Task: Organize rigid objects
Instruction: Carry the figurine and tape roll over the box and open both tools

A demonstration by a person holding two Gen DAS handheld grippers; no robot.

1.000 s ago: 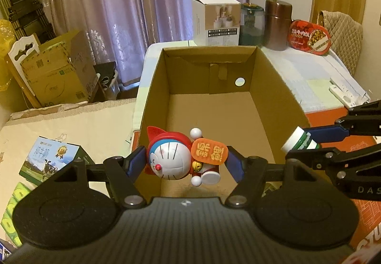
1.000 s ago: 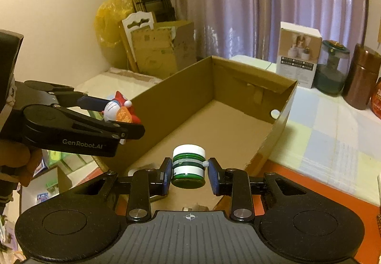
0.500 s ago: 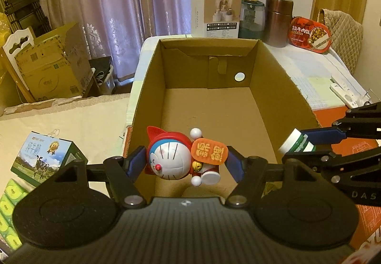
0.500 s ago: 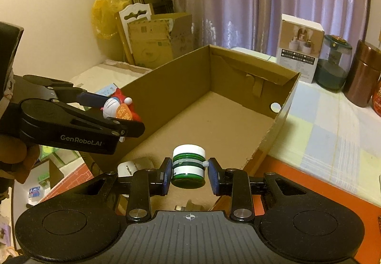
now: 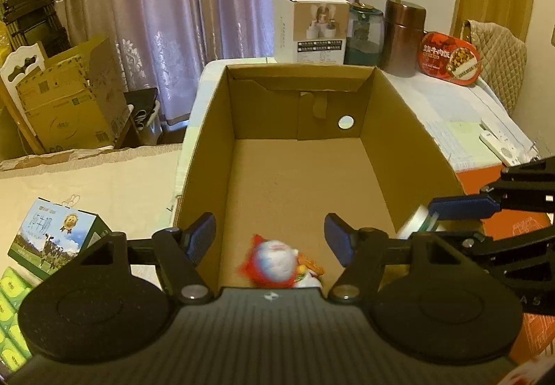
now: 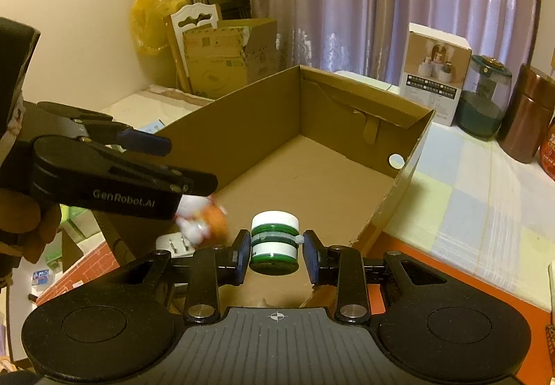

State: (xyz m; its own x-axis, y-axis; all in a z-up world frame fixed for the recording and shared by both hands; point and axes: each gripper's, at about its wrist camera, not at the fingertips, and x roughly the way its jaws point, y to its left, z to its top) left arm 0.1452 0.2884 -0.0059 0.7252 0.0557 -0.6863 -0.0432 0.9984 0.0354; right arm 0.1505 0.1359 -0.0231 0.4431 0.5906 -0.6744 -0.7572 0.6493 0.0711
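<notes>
Two grippers stood over the near end of an open cardboard box (image 5: 298,176), one free and one holding a bottle.

The cardboard box sat on a table (image 6: 461,176) with a checked cloth, its bare floor taking most of both views. At the near left corner of the box, the left gripper (image 5: 270,239) had its blue pads wide apart with nothing between them. The log had them closing slightly, yet the frames showed no grip. At the near right side of the box, the right gripper (image 6: 275,253) pressed both pads on a small green bottle (image 6: 275,241) with a white cap, upright above the near edge. A blurred toy figure (image 5: 275,261), blue, white and red, was below the left pads, inside the near end of the box; I could not tell if it touched the floor.
</notes>
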